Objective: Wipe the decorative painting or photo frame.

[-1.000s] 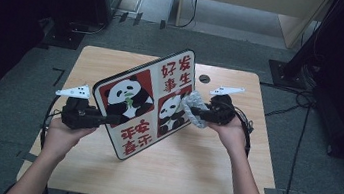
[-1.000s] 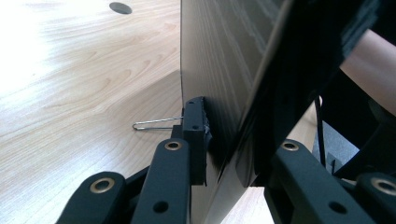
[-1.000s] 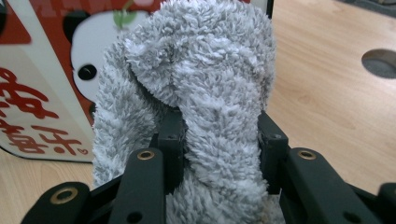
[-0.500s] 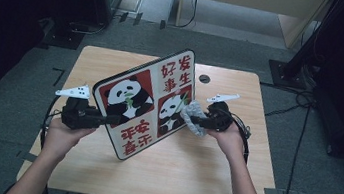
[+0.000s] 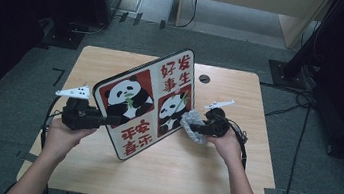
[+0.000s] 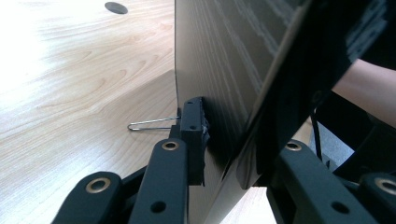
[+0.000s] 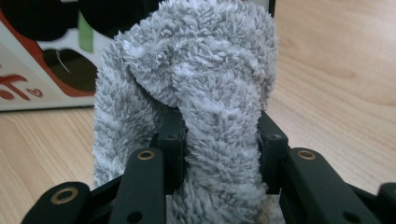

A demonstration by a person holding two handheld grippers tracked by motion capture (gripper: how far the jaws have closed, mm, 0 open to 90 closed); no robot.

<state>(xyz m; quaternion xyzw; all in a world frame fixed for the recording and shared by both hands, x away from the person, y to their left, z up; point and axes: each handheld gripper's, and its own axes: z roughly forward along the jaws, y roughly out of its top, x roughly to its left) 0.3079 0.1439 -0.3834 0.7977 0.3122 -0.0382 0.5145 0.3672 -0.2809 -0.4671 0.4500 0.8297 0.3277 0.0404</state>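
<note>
A board [image 5: 149, 99] printed with pandas and red characters stands tilted on its lower edge on the wooden table [image 5: 229, 185]. My left gripper [image 5: 109, 118] is shut on the board's left edge. In the left gripper view the board [image 6: 224, 60] sits edge-on between the jaws of that gripper [image 6: 224, 149], with one pad [image 6: 194, 135] pressed to its back. My right gripper [image 5: 196, 128] is shut on a fluffy grey cloth [image 5: 190, 124]. The cloth rests against the board's lower right corner, close to the tabletop. In the right gripper view the cloth [image 7: 205, 84] bulges out of the right gripper [image 7: 219, 135] and hides most of the board [image 7: 28, 79].
A round cable hole [image 5: 204, 78] lies in the table behind the board. A thin wire loop [image 6: 149, 124] sticks out beside the left pad. Black cable [image 5: 243, 136] coils by the right hand. Dark floor surrounds the table, and bare wood lies in front of the board.
The right gripper has slid down the board's face with the cloth, from beside the right panda to the lower corner near the table. The left gripper and board have stayed put.
</note>
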